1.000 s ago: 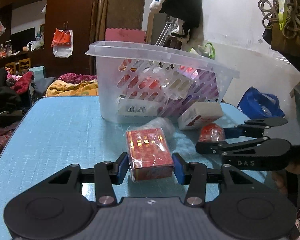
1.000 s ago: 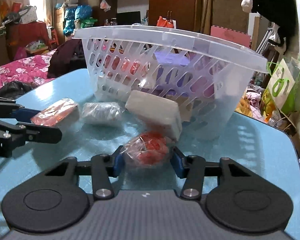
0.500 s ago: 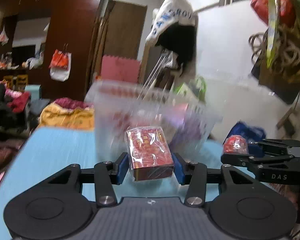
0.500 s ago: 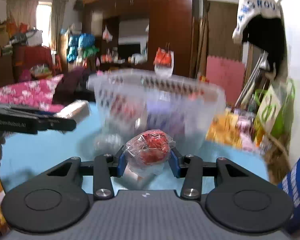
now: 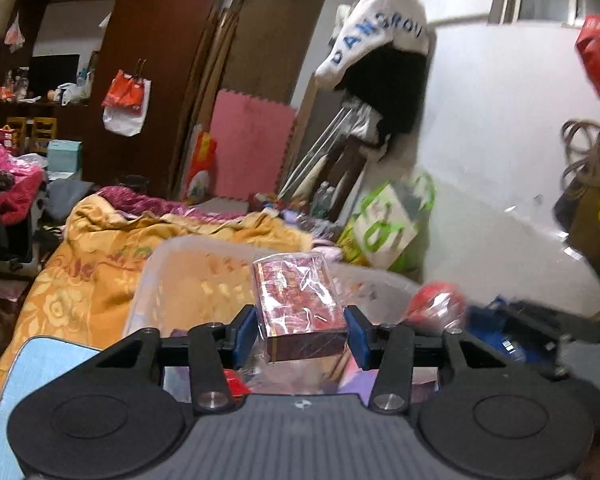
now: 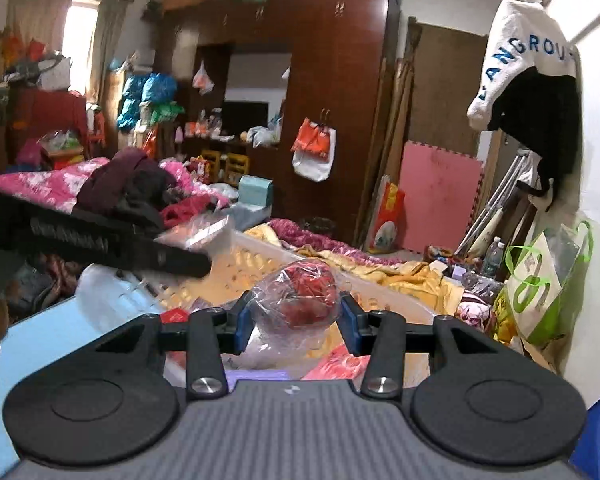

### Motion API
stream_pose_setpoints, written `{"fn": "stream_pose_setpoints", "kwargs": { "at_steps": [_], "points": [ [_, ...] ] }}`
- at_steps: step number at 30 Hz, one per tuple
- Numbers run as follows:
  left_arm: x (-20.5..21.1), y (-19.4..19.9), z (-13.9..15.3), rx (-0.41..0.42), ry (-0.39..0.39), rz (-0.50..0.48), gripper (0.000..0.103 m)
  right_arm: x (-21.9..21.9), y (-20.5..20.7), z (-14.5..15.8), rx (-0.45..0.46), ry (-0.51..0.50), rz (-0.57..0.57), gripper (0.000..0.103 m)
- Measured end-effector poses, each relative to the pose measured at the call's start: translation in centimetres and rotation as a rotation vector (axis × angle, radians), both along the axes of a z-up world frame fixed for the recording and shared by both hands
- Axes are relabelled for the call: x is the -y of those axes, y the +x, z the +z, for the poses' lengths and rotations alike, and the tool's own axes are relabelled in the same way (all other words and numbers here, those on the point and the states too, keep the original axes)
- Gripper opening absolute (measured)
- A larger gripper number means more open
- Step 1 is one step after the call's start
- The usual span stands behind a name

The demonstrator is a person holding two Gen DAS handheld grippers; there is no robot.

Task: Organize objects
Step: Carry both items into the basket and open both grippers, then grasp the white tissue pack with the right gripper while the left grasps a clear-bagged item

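My left gripper is shut on a red patterned box wrapped in clear film and holds it above the open top of the clear plastic basket. My right gripper is shut on a round red item in a clear bag, also over the basket. The right gripper and its red item show blurred at the right in the left wrist view. The left gripper crosses the left side of the right wrist view. Several packets lie inside the basket.
The blue table shows at the lower left, also in the right wrist view. Behind the basket are an orange quilt, a green-and-white bag by the wall and a dark wardrobe.
Both grippers lifted their items off the table and carried them up over the basket's open top. The basket now lies below the fingers instead of ahead.
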State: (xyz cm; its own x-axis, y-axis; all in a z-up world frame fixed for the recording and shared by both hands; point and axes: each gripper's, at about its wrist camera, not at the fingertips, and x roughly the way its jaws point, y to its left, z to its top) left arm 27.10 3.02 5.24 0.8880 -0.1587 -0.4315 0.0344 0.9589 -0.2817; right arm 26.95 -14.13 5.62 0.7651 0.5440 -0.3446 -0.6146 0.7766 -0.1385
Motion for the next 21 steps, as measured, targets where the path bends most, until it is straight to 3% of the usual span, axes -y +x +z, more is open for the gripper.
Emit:
{"fn": "stream_pose_setpoints", "kwargs": {
  "at_steps": [2, 3, 7, 11, 15, 18, 21],
  "points": [
    [-0.1, 0.2, -0.6, -0.008, 0.015, 0.007, 0.073, 0.7, -0.4, -0.2, 0.014, 0.015, -0.015, 0.089],
    [-0.3, 0.0, -0.7, -0.003, 0.015, 0.008, 0.074, 1.0, -0.8, -0.2, 0.026, 0.025, -0.028, 0.103],
    [-0.8, -3.8, 0.0, 0.067, 0.051, 0.034, 0.074, 3.6, -3.7, 0.9, 0.085, 0.094, -0.021, 0.103],
    [1.0, -9.1, -0.4, 0.117, 0.149, -0.021, 0.09, 6.1, -6.8, 1.1, 0.035, 0.141, 0.035, 0.103],
    [3.0, -11.6, -4.2, 0.041, 0.258, -0.093, 0.09, 6.7, -8.9, -1.9, 0.018, 0.078, 0.027, 0.103],
    [3.5, -10.7, -6.4, -0.013, 0.278, -0.102, 0.09, 6.5, -8.4, -4.2, -0.055, 0.045, 0.001, 0.103],
    [3.7, -8.6, -7.7, -0.074, 0.287, -0.093, 0.09, 7.2, -7.5, -5.6, -0.118, 0.085, -0.004, 0.103]
  ]
}}
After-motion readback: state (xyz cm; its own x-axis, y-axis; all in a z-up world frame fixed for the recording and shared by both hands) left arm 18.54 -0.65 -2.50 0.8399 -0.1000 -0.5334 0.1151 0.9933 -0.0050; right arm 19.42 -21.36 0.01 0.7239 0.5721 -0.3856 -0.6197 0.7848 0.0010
